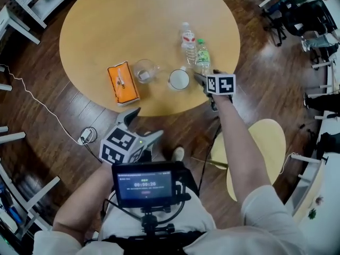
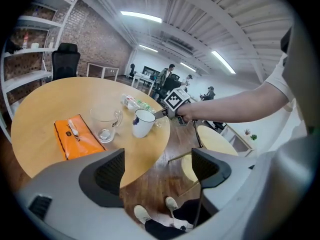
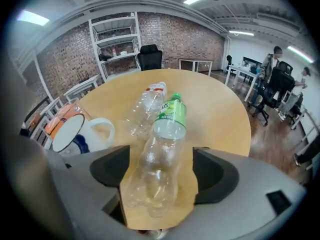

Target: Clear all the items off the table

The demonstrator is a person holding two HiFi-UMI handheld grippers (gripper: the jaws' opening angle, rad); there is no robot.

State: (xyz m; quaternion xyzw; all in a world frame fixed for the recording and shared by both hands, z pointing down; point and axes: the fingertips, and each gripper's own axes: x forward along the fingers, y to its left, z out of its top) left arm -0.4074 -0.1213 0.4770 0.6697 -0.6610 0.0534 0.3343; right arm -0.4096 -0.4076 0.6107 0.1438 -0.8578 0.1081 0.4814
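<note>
On the round wooden table [image 1: 106, 25] lie a green-label plastic bottle [image 1: 202, 56] and a red-label bottle [image 1: 187, 39], side by side. My right gripper [image 1: 204, 74] reaches over the near edge. In the right gripper view the green-label bottle [image 3: 162, 154] lies between its open jaws, the pads clear of it on both sides. A white mug [image 1: 179, 79], a glass mug [image 1: 144, 70] and an orange tissue pack [image 1: 123, 82] stand to the left. My left gripper [image 1: 144, 125] hangs open and empty just off the table's near edge.
A yellow chair [image 1: 265, 147] stands at my right, beside the table. A cable with a plug [image 1: 85, 136] lies on the wooden floor at the left. White shelving [image 3: 117, 39] and a black office chair [image 3: 150, 56] stand beyond the table; people sit at desks [image 3: 272, 69] far right.
</note>
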